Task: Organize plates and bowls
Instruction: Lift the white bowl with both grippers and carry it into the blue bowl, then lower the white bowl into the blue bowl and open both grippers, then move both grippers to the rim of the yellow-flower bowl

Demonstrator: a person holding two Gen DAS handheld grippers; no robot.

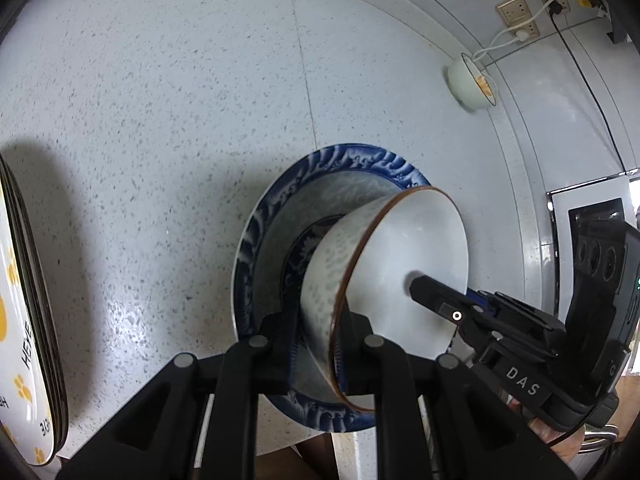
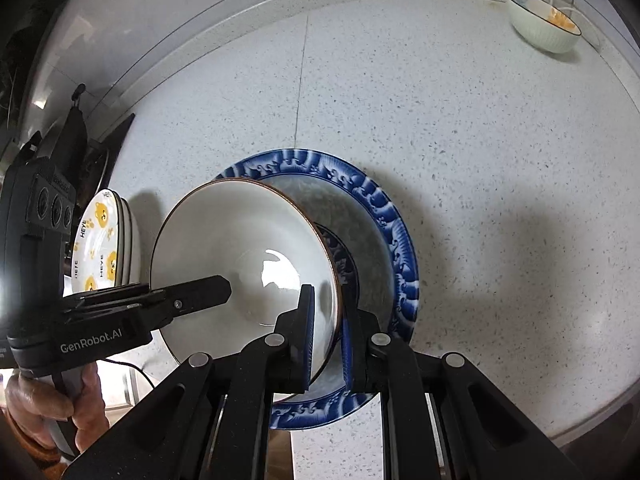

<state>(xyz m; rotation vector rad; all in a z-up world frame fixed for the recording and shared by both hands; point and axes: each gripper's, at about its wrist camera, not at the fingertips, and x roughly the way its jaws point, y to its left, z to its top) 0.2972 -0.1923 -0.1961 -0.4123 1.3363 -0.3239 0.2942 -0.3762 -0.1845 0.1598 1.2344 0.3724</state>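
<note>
A white bowl (image 1: pixel 400 248) with a thin brown rim hangs tilted over a wide plate (image 1: pixel 352 160) with a blue wave border, which lies on the speckled counter. Whether the bowl touches the plate I cannot tell. My left gripper (image 1: pixel 320 332) is shut on the bowl's near wall, one finger inside and one outside. In the right wrist view my right gripper (image 2: pixel 326 316) is shut on the opposite side of the bowl (image 2: pixel 224 240), above the plate (image 2: pixel 384 208). Each gripper's inner finger (image 1: pixel 432 296) (image 2: pixel 200 296) shows in the other's view.
A stack of white plates with yellow bear prints (image 1: pixel 24 320) (image 2: pixel 104 240) stands to the left. A pale green bowl with an orange motif (image 1: pixel 472 84) (image 2: pixel 544 24) sits at the back by the wall sockets (image 1: pixel 516 10). A hand (image 2: pixel 48 412) holds the left gripper's handle.
</note>
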